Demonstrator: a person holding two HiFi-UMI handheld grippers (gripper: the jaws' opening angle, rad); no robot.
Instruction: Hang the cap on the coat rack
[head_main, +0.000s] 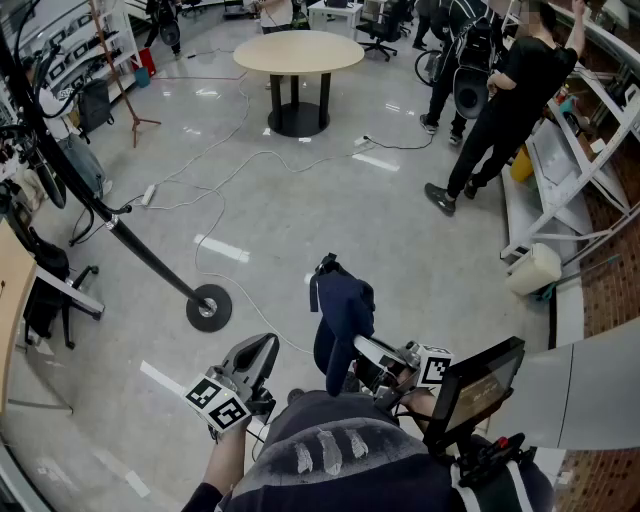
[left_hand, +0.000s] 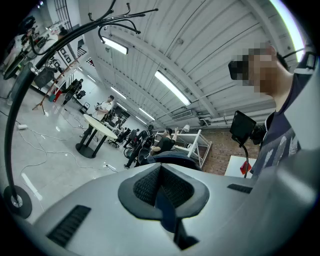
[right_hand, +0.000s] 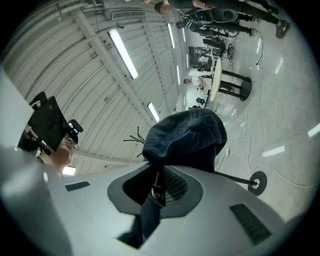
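A dark blue cap (head_main: 340, 310) hangs in front of me, and my right gripper (head_main: 354, 348) is shut on its lower edge. In the right gripper view a strip of the cap (right_hand: 190, 135) is pinched between the pads of the right gripper (right_hand: 159, 192). The black coat rack (head_main: 120, 232) leans across the left of the head view, with its round base (head_main: 208, 308) on the floor beyond the cap. Its hooks (left_hand: 117, 20) show near the ceiling in the left gripper view. To the left of the cap, my left gripper (head_main: 262, 350) points upward and is shut (left_hand: 161, 197), apart from it.
Cables (head_main: 215, 215) trail over the glossy floor. A round table (head_main: 298, 50) stands at the back. A person in black (head_main: 510, 90) stands by a white shelf frame (head_main: 580, 170) on the right, near a white container (head_main: 533, 268). A desk edge (head_main: 10, 290) is at the left.
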